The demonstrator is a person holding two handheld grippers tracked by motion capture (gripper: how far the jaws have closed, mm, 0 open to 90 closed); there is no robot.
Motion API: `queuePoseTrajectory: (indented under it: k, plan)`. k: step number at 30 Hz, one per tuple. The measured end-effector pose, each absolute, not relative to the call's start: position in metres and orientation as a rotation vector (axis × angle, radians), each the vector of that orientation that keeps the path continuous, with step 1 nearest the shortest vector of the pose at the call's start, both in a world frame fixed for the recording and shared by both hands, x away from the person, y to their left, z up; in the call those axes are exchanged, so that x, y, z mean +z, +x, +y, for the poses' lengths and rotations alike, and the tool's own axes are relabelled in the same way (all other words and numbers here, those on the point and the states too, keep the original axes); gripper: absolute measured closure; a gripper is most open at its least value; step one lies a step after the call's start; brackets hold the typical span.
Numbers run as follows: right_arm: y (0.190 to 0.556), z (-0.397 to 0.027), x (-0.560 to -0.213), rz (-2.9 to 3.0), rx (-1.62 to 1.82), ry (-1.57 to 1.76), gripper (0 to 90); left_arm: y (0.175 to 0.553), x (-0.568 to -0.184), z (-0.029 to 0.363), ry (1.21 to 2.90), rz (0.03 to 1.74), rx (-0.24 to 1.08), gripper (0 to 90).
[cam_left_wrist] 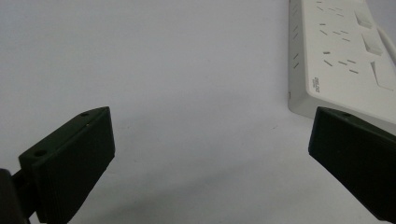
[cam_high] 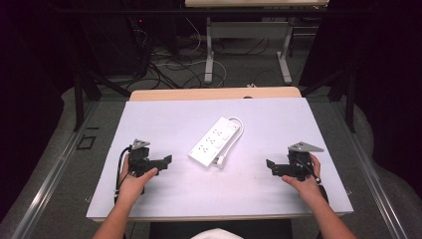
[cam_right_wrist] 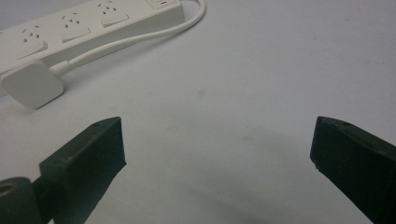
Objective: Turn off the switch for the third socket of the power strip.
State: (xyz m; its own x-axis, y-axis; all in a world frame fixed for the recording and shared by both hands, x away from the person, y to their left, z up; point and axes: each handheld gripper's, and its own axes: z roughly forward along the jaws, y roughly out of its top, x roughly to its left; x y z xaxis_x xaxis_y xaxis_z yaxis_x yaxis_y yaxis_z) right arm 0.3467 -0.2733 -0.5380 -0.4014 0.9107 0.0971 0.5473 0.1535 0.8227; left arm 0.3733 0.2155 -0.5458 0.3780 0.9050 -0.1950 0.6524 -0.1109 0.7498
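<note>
Grey floor strewn with cables, a second table's legs beyond, dark surroundings.

Power strip cut off by the top and right edges in the left gripper view, near corner hidden behind the right-hand jaw; also cut by the top and left edges in the right gripper view. Socket holes and switches too small to count in the high view. Forearms cropped at the near edge there.
</note>
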Motion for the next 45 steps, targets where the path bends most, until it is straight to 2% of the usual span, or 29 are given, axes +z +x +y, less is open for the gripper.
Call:
queuePoseTrajectory:
  k: [24, 45]
  plan:
    - [0.349, -0.274, -0.54, 2.022, 1.151, 1.398, 2.5, 0.371, -0.561, 0.218, 1.914, 1.332, 0.448, 0.2]
    - [0.352, -0.276, -0.544, 2.021, 1.137, 1.429, 2.6, 0.373, -0.561, 0.226, 1.885, 1.349, 0.472, 0.2]
